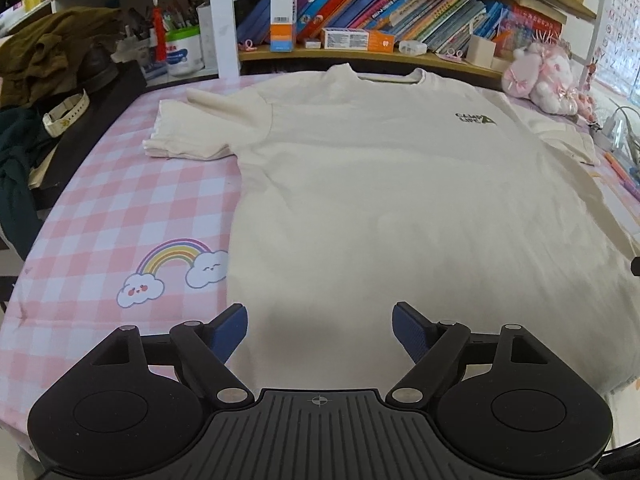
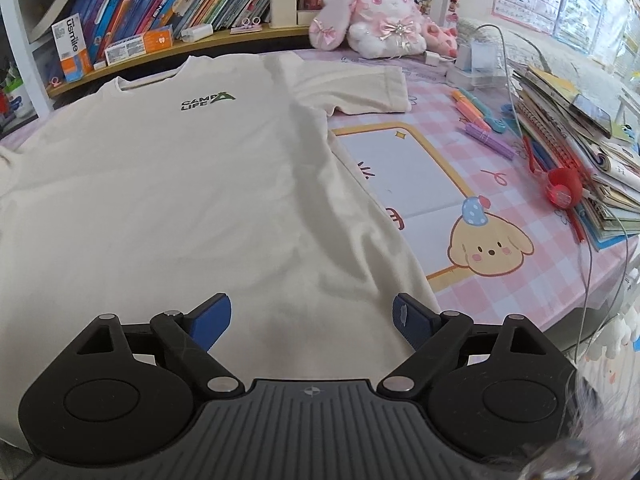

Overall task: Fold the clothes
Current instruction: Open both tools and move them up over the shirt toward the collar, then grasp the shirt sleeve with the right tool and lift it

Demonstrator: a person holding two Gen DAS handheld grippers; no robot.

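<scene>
Free room: bare pink checked cloth [image 1: 100, 208] left of the cream T-shirt [image 1: 380, 200]; the white panel of the mat [image 2: 404, 176] right of it.

Obstacles, left edge: heap of dark clothes [image 1: 52, 56], watch [image 1: 66, 114].

Obstacles, far edge: shelf of books [image 1: 360, 4], boxes [image 1: 346, 38], plush rabbit [image 2: 380, 20] just beyond the right sleeve.

Obstacles, right edge: pens [image 2: 480, 120], stack of booklets [image 2: 580, 152], red round object [image 2: 564, 188], cable [image 2: 588, 280].
</scene>
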